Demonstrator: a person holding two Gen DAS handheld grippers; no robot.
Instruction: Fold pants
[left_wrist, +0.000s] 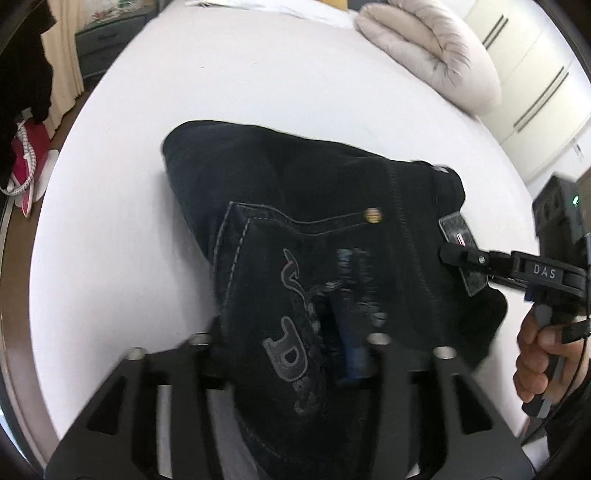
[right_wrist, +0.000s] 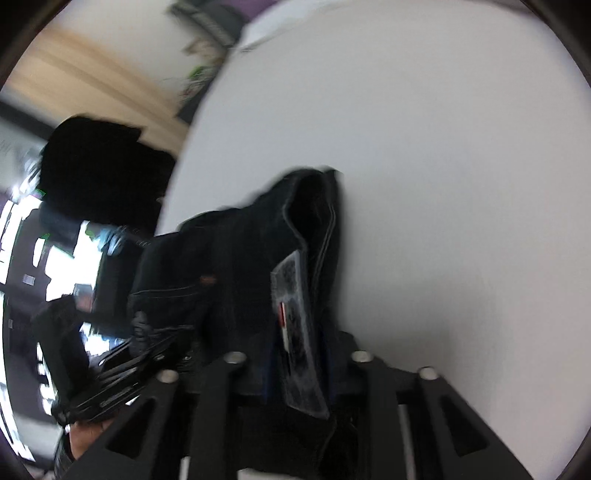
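Dark jeans (left_wrist: 295, 177) lie folded on a white bed (left_wrist: 221, 74), back pocket and embroidery facing up. My left gripper (left_wrist: 291, 339) straddles the pocket end; its jaws stand apart with denim lying between them and one finger hidden under the cloth. At the right, my right gripper (left_wrist: 458, 256) reaches onto the waistband patch (left_wrist: 461, 229), held by a hand (left_wrist: 535, 354). In the right wrist view the jeans (right_wrist: 240, 251) rise between the right gripper (right_wrist: 299, 369), the patch (right_wrist: 295, 332) filling the gap of its parted jaws. The left gripper (right_wrist: 144, 332) shows blurred at the left.
A rolled pale duvet (left_wrist: 428, 48) lies at the bed's far right corner. White wardrobe doors (left_wrist: 535, 92) stand beyond it. A grey dresser (left_wrist: 99, 48), a curtain and a pink bag (left_wrist: 29, 147) sit off the left edge. White bed surface (right_wrist: 443, 147) stretches beyond the jeans.
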